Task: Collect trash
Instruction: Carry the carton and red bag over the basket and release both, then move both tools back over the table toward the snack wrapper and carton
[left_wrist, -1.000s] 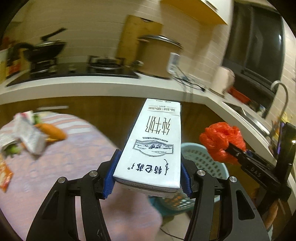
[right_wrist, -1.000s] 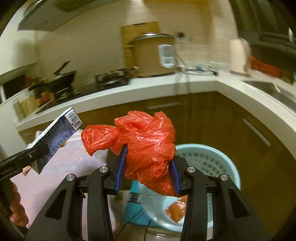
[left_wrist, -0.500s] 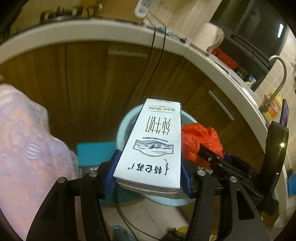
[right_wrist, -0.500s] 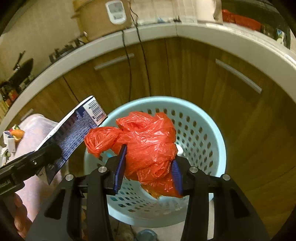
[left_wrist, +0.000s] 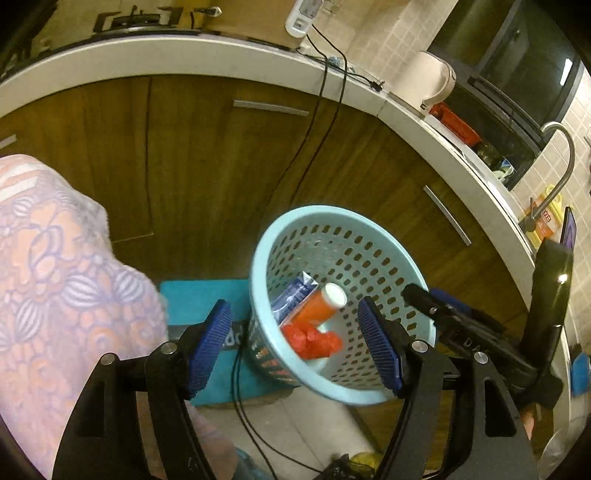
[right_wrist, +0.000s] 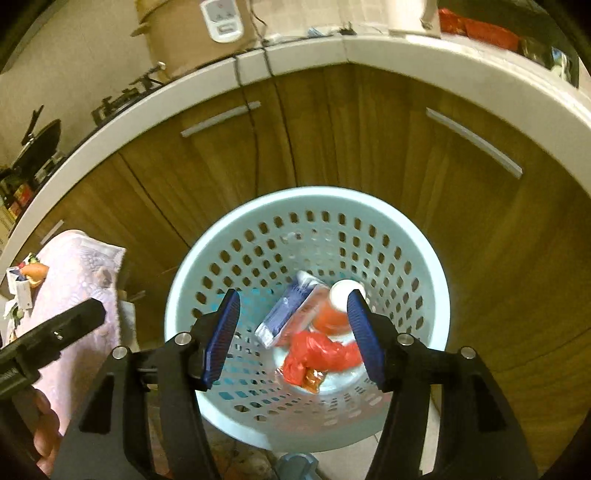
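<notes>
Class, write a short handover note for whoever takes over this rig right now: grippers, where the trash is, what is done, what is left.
Left gripper: open, empty; jaws have just been opening.
Right gripper: open, empty; jaws likewise just opening.
Both hang over the blue basket.
Inside: carton, red bag, orange bottle.
Done: carton and bag dropped in.
Left: wrappers on the pink tablecloth look uncollected.
</notes>
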